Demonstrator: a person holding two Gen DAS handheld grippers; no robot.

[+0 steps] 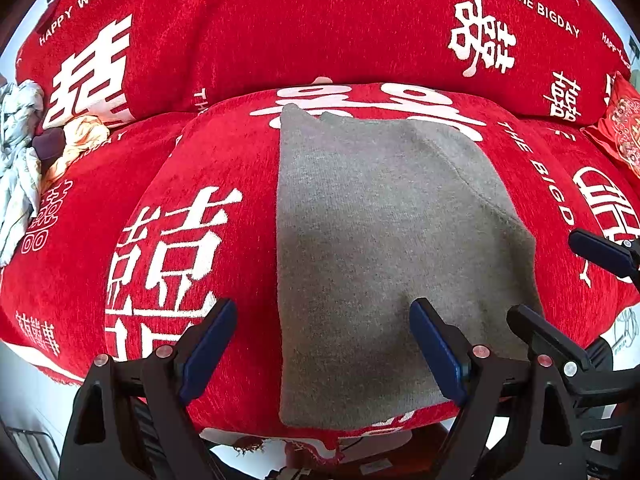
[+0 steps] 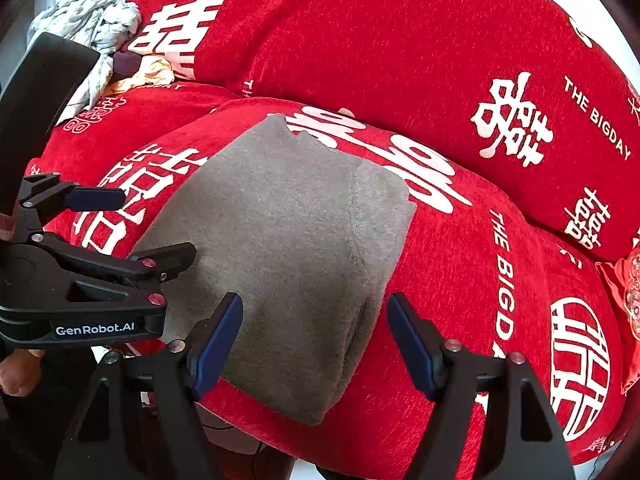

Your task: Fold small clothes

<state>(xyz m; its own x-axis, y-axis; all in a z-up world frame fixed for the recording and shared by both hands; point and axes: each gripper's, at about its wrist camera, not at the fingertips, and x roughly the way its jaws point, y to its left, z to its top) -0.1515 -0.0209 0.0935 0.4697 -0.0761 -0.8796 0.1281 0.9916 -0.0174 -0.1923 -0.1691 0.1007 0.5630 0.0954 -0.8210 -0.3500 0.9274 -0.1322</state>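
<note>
**Grey knit garment, partly folded, waits on a red sofa cover**

Grey knitted fabric fills the middle of both wrist views: a small grey garment [image 1: 384,248] lies flat on a red cover [image 1: 224,40] printed with white characters and English wedding phrases. The cover drapes what looks like a sofa seat and back cushions. In the left wrist view the garment's straight edge runs from 12 toward 6 o'clock, and a seam curves down its side at 3 o'clock. It appears already folded lengthwise into a tall panel, though how many layers it has is hard to tell.

The left gripper [image 1: 322,350] hovers over the near end of the garment, fingers wide apart, one over the red cover and one over the grey knit, holding nothing. The right gripper [image 2: 316,340] likewise stands with fingers apart over the garment's near right corner, gripping nothing.

A bundle of pale crumpled clothes [image 1: 20,160] sits at 9 o'clock in the left view, well apart from the grey garment. A red cushion [image 1: 624,128] lies at 3 o'clock.

By my reading, a fold has just been finished or the next is being lined up. The next move probably calls for both pairs of fingers to pinch the near hem corners and carry them toward 12 o'clock.
</note>
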